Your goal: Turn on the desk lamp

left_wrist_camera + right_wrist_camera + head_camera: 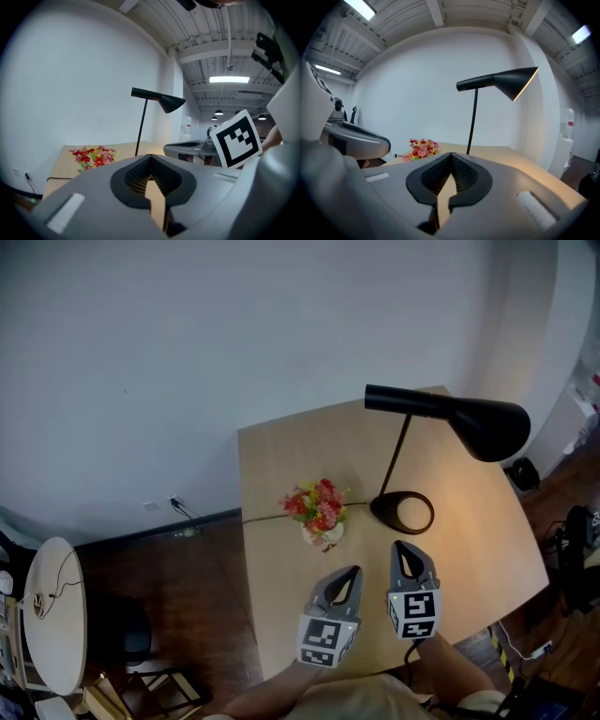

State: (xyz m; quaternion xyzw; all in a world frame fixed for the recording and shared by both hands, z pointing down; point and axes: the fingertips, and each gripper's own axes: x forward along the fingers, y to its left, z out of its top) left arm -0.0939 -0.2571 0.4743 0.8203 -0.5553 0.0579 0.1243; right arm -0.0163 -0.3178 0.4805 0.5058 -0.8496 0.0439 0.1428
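Looking steeply down on a pale wooden table [281, 456] pushed against a white wall. Finding the black desk lamp [441, 407] at the centre right of the head view, with its ring-shaped base [405, 513] flat on the tabletop, a thin stem leaning up from it, and a cone shade [487, 427] reaching toward the right edge of the frame. Noting a warm glow on the wood below and to the right of the shade, and a warm lit edge at the shade's mouth in the upper right of the right gripper view. Spotting a small pale pot [324, 536] just left of the base and apart from it, filled with a bunch of red, pink and yellow flowers [316, 505] that spill over its rim and hide most of it. Tracing a thin dark cable [262, 517] from the base leftward past the flowers to the table's left edge. Holding the left gripper [352, 570] and the right gripper [405, 547] side by side at the lower middle of the frame, above the near part of the table, with the left pointed at the pot and the right at the base, touching neither. Reading each gripper's fingers as pressed together at the tips in its own view, with nothing pinched between them. Catching a round white side table [56, 615] at the lower left, well apart.
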